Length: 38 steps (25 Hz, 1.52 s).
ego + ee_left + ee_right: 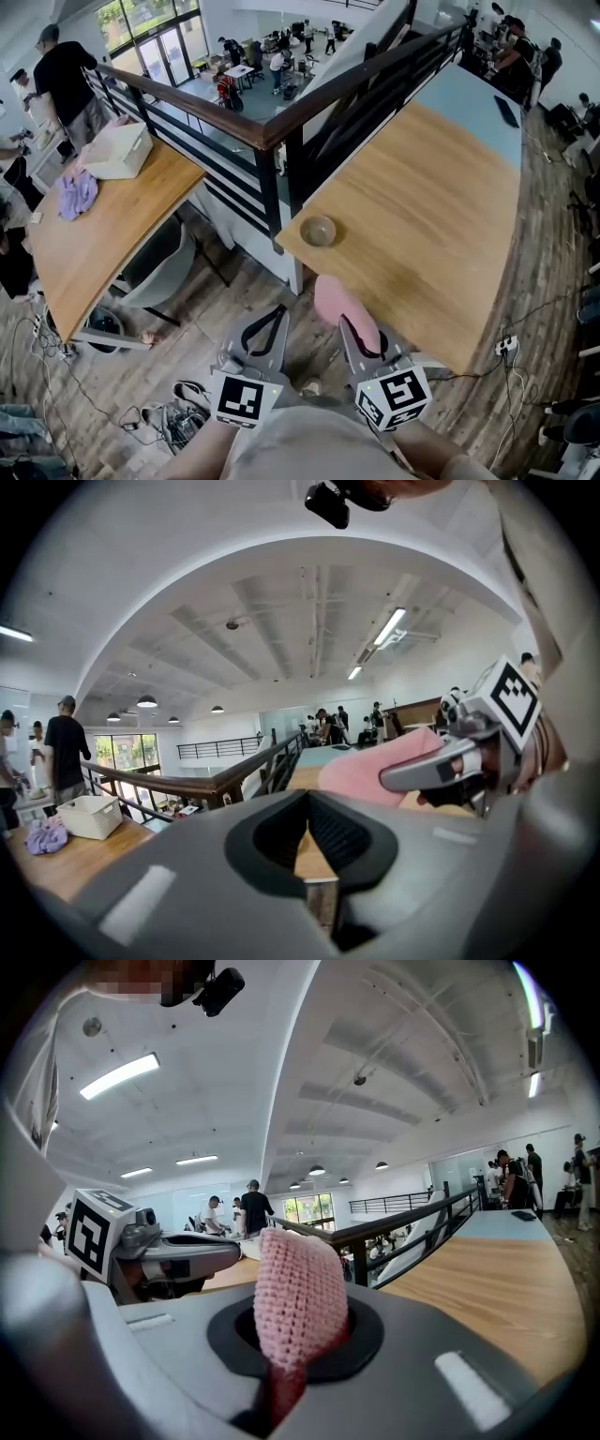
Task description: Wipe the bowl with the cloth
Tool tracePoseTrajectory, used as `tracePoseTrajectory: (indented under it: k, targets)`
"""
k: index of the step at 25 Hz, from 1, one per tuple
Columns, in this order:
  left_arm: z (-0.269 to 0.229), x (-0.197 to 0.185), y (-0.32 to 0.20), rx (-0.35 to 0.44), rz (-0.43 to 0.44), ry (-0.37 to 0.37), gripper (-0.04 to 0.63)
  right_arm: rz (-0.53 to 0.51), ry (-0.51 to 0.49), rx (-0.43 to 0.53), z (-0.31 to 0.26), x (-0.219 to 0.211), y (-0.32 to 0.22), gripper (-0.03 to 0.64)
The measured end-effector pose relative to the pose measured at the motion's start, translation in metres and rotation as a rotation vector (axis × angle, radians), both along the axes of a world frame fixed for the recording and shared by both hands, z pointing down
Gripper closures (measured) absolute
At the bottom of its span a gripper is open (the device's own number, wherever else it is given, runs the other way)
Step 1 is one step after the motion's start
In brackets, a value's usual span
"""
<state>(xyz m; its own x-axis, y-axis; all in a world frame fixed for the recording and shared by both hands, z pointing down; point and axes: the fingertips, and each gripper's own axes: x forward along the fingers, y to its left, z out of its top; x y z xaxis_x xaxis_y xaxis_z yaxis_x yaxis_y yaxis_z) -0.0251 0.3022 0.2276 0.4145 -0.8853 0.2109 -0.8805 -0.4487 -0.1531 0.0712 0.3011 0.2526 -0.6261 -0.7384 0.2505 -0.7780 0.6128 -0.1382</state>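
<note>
Two desks flank a dark railing. On the left desk sit a white basket and a crumpled purple rag, with a person in black standing beyond them. Nearer the camera, the left gripper hangs over the wooden floor, its jaws pressed together with nothing between them. The bowl stands near the close left corner of the right desk, apart from both grippers. Just right of the left gripper, the right gripper is clamped on the pink knitted cloth, which sticks out past its jaws over the desk's near edge, short of the bowl.
</note>
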Motion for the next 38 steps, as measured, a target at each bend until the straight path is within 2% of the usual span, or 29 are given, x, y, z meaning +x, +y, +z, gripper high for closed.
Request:
tracePoseTrajectory:
  k: [8, 11, 16, 29, 33, 38]
  targets:
    - [0.009, -0.004, -0.004, -0.011, -0.005, -0.009, 0.594, -0.016, 0.003, -0.007, 0.003, -0.005, -0.011, 0.601]
    - [0.014, -0.008, -0.016, -0.023, -0.010, 0.015, 0.594, -0.009, 0.011, -0.010, 0.006, -0.009, -0.023, 0.601]
    - [0.022, -0.017, -0.045, -0.021, 0.013, 0.004, 0.594, 0.012, 0.029, -0.017, 0.011, -0.016, -0.049, 0.601]
    - [0.055, -0.045, -0.182, -0.051, 0.138, 0.007, 0.594, 0.109, 0.049, -0.072, 0.043, -0.053, -0.175, 0.601]
    - [0.067, -0.056, -0.222, -0.083, 0.181, 0.011, 0.594, 0.134, 0.017, -0.120, 0.052, -0.070, -0.213, 0.601]
    - [0.063, -0.065, -0.263, -0.127, 0.235, 0.014, 0.594, 0.187, 0.025, -0.130, 0.038, -0.078, -0.252, 0.601]
